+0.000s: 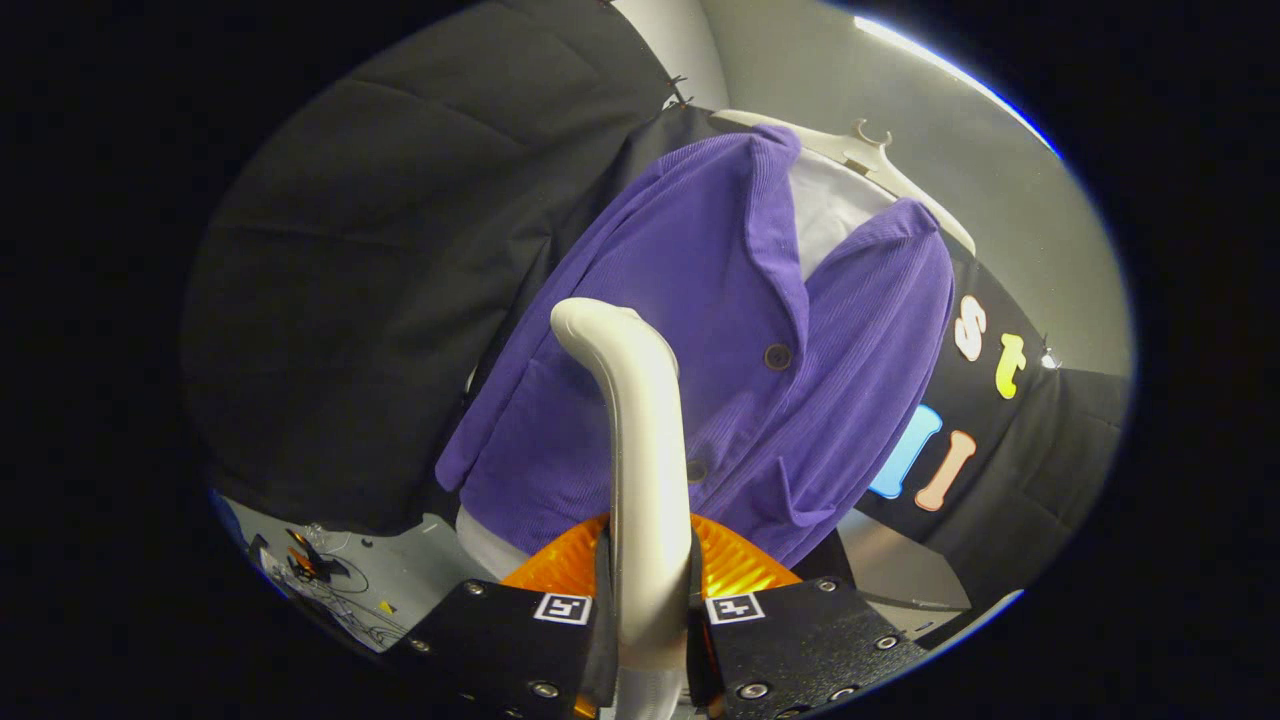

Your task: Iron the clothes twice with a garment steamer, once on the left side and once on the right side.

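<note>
Gripper: the gripper [648, 610] is clenched on the steamer handle, one black finger [520, 640] pressing each side of it, a square marker on top of each.
Steamer: the garment steamer [640, 460] runs white and smooth straight up from between the fingers, then bends over at its far end into a rounded head that points toward the jacket's left-hand panel as we see it.
Steamer body: there's a ribbed orange part [735, 562] sitting just beyond the fingers, either side of the white handle.
Head against cloth: the head overlaps the purple fabric, but I cannot tell whether it touches.
Jacket: a purple corduroy jacket [700, 340] hangs just ahead of the fingers, tilted across the view, front toward us, lapels open at the top.
Buttons: one dark button [777, 356] sits beside the steamer's head, at the front edge of the jacket; a second is half hidden behind the handle lower down.
Under the jacket: a white garment [830, 210] shows between the lapels and again below the hem.
Hanger: a pale hanger [872, 150] carries the jacket's shoulders, its hook up top.
Backdrop: black cloth [400, 280] hangs behind the jacket.
Floor: a pale floor [400, 570] with cables lies below the hem.
</note>
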